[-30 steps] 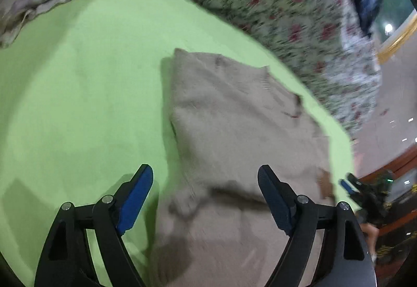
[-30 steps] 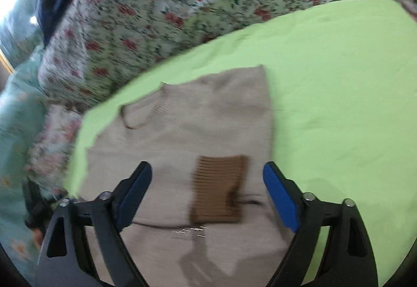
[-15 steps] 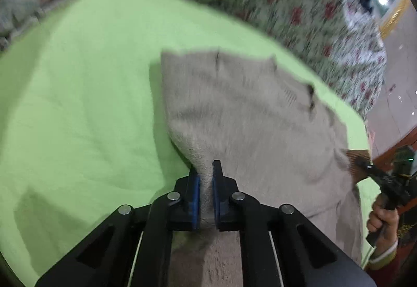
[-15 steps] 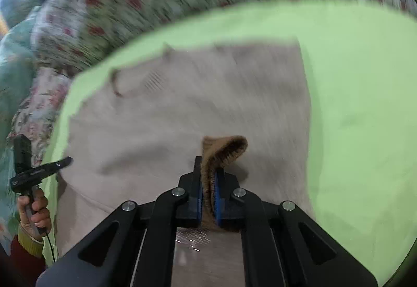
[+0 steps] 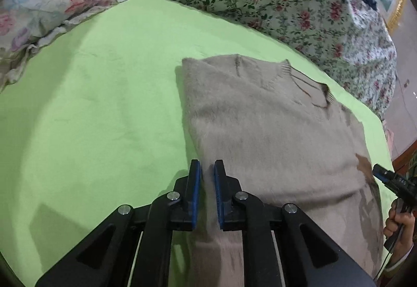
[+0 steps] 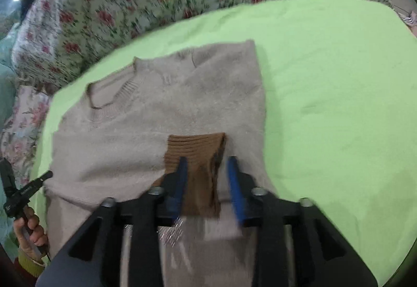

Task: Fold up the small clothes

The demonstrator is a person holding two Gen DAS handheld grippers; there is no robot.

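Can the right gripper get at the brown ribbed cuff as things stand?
Probably yes. The right gripper already straddles the brown ribbed cuff, which lies flat on top of the beige sweater. Its jaws are opening with the cuff between them, and nothing covers the cuff.

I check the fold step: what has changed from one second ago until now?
Both grippers closed on the sweater. The right gripper pinched the brown cuff and is now opening around it; the left gripper, nearly closed on the side edge, is opening slightly. The sweater stayed flat on the green sheet.
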